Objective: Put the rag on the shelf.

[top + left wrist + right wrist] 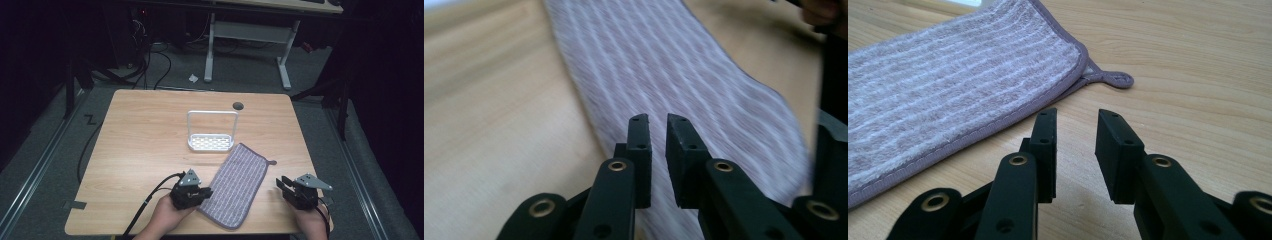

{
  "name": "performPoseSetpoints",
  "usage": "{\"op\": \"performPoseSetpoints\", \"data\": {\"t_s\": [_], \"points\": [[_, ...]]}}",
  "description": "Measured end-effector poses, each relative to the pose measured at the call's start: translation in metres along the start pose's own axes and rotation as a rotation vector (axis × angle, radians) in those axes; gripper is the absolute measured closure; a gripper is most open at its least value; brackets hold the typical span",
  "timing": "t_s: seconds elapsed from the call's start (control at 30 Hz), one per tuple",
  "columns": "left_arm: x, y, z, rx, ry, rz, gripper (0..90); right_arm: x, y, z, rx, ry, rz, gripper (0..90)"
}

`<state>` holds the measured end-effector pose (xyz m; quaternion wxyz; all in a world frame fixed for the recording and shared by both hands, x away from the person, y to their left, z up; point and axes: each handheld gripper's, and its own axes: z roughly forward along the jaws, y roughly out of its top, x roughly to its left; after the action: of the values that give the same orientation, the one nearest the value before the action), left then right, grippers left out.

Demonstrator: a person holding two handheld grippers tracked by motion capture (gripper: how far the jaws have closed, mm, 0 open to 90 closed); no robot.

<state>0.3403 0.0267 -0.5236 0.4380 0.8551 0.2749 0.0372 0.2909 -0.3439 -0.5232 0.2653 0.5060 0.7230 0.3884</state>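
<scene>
A purple striped towel point(240, 180), folded into a long strip, lies slantwise on the wooden table point(140, 140) near its front edge. My left gripper point(209, 192) is at the towel's left edge; in the left gripper view point(659, 120) its jaws hover over the towel point(674, 65) with a narrow gap and nothing between them. My right gripper point(280, 184) is just right of the towel, apart from it. In the right gripper view point(1077, 114) the jaws stand open over bare wood, near the towel's hemmed edge point(948, 90) and its hanging loop point(1115, 79).
A white rack point(212, 143) with a perforated base and a tall wire frame stands just behind the towel's far end. A dark cable hole point(238, 106) sits at the table's back. Beyond the table are a white desk frame point(247, 35) and floor cables.
</scene>
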Motion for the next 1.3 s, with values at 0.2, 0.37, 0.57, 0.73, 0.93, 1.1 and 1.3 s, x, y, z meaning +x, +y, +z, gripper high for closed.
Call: {"op": "performPoseSetpoints", "data": {"t_s": [0.2, 0.37, 0.57, 0.73, 0.93, 1.1, 1.3], "points": [[0.003, 0.009, 0.025, 0.075, 0.025, 0.026, 88.4, -0.001, -0.004, -0.005, 0.000, 0.008, -0.011, 72.4], [-0.010, -0.004, 0.014, 0.081, -0.003, 0.030, 88.9, -0.006, -0.005, -0.007, -0.004, 0.010, -0.004, 73.0], [-0.034, -0.035, -0.010, 0.067, -0.077, 0.000, 88.8, -0.008, -0.006, -0.007, -0.003, 0.012, 0.001, 73.5], [-0.027, -0.024, -0.011, 0.024, -0.060, -0.021, 77.3, 0.001, -0.003, -0.003, 0.010, 0.020, -0.022, 82.0], [-0.005, 0.013, 0.021, -0.011, -0.008, -0.014, 74.2, 0.018, 0.003, 0.006, 0.028, 0.059, -0.053, 86.3], [0.007, 0.022, 0.040, 0.047, 0.041, -0.013, 80.9, 0.046, 0.015, 0.030, 0.065, 0.120, -0.121, 87.4], [0.001, 0.004, 0.022, 0.049, 0.040, -0.003, 82.2, 0.079, 0.020, 0.055, 0.113, 0.160, -0.193, 88.1]]}}
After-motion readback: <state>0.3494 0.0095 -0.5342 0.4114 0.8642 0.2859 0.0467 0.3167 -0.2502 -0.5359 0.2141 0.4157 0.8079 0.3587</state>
